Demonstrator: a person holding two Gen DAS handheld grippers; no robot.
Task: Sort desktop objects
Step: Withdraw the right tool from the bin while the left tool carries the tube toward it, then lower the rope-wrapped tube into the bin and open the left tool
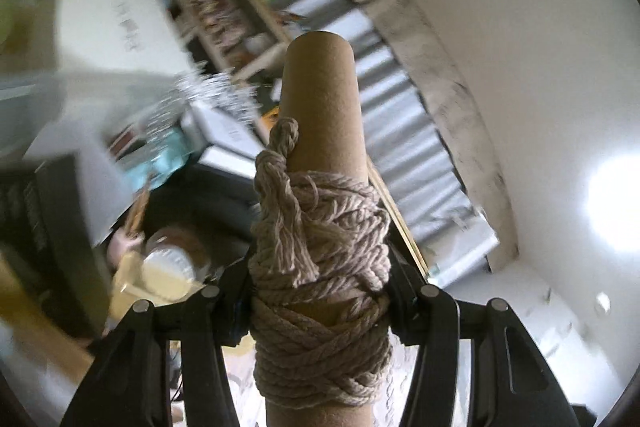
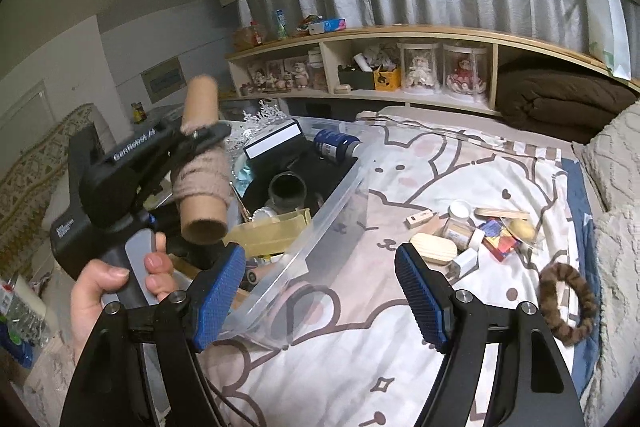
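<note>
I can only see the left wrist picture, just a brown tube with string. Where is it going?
Observer: The cardboard tube wound with beige cord hangs above the clear plastic bin, beside its near side.
Child: What's in the bin?
Observer: A dark blue bottle lying on its side, among other things.
Child: Is the other hand busy?
Observer: No, the right gripper has open jaws, holding nothing.

I read the tube as matt brown cardboard, wound with rough, frayed beige twisted cord. Right gripper pads: blue, finely textured rubber-like. Bin: clear glossy plastic. Bedsheet: soft printed cloth. Oval block: pale smooth wood.
</note>
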